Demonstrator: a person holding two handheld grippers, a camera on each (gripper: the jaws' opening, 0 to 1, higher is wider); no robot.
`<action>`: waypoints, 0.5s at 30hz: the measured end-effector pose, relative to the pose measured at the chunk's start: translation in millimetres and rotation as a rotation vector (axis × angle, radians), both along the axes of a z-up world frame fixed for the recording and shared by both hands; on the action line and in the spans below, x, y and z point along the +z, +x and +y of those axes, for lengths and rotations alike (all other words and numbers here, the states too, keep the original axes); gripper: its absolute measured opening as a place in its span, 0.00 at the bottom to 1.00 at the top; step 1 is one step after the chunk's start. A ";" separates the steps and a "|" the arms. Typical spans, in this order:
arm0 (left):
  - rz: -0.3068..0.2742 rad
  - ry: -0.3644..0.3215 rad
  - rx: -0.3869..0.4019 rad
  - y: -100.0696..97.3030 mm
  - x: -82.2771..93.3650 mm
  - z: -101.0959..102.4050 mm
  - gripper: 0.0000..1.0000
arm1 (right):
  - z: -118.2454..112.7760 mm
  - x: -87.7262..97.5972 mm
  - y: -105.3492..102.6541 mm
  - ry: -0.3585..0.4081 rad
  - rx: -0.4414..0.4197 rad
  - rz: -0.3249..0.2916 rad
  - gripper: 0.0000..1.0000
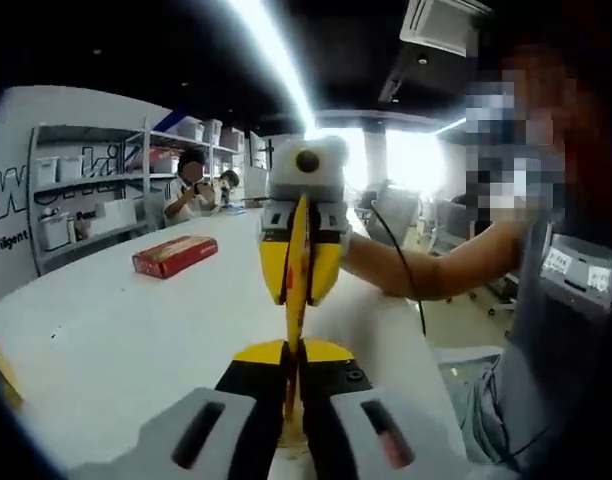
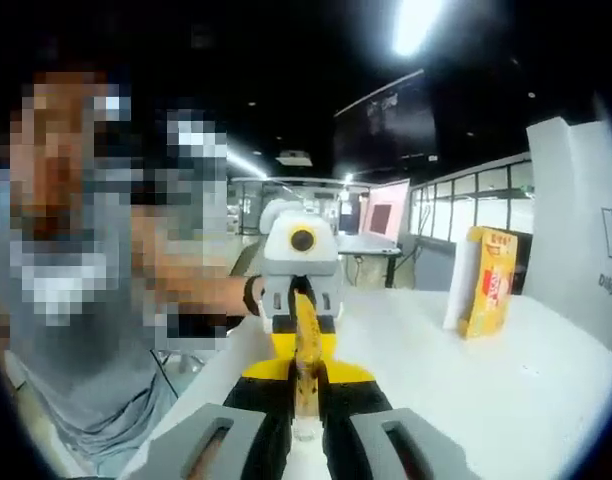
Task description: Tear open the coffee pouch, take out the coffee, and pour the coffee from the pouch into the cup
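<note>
- two grippers are here, facing each other tip to tip above the white table (image 1: 106, 340).
- in the left gripper view, the left gripper (image 1: 294, 375) has its jaws pressed together on one thin yellow coffee pouch (image 1: 297, 280), which stands edge-on between them.
- in the same view, the right gripper (image 1: 298, 255) comes from the far side and its yellow jaws are also closed on the upper part of this pouch.
- in the right gripper view the same thing shows from the other side: the right gripper (image 2: 304, 385) clamps the coffee pouch (image 2: 306, 345), and the left gripper (image 2: 302, 318) holds the far end of it.
- one red box (image 1: 174, 255) lies flat on the table, far and to the left of the pouch, well apart from it.
- one yellow box (image 2: 489, 282) with red print stands upright on the table, far and to the right in the right gripper view.
- the table is white and smooth.
- the room is a big office with a dark ceiling and long bright lamps.
- grey shelves (image 1: 86, 190) stand at the left wall; several white bins are on them, and i cannot tell what is inside.
- one person (image 1: 189, 188) sits at the far end of the table.
- the forearm (image 1: 436, 270) of the person who holds the grippers reaches in from the right.
</note>
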State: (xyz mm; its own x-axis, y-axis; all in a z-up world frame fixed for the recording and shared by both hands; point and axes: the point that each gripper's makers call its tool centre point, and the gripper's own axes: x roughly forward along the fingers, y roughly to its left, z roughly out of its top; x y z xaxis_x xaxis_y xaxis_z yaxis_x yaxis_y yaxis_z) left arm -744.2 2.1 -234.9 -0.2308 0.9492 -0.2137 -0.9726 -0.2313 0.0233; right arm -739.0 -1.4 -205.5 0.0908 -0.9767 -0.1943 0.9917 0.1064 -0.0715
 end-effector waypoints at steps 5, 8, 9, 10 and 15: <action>0.012 0.056 0.008 2.1 0.9 0.5 0.06 | -3.4 2.6 0.8 -0.035 0.011 -0.023 0.10; 0.020 0.097 0.017 0.6 4.1 -2.0 0.06 | -8.0 5.8 1.3 -0.080 0.010 -0.027 0.10; 0.016 0.110 0.014 0.9 4.9 -3.1 0.06 | -10.3 6.9 1.6 -0.098 0.012 -0.039 0.10; 0.020 0.127 0.011 1.5 6.3 -4.6 0.06 | -11.5 8.5 1.2 -0.113 0.014 -0.042 0.10; 0.034 0.196 0.017 -0.5 14.5 -9.4 0.06 | -17.2 19.9 -1.3 -0.225 0.021 -0.036 0.10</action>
State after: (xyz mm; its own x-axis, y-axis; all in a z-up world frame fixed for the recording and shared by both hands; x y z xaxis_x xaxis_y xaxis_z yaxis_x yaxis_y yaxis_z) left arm -744.7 -7.4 -220.4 -0.2514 0.9678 -0.0165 -0.9679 -0.2512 0.0093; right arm -740.3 -18.6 -185.6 0.1141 -0.9930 0.0316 0.9919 0.1121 -0.0606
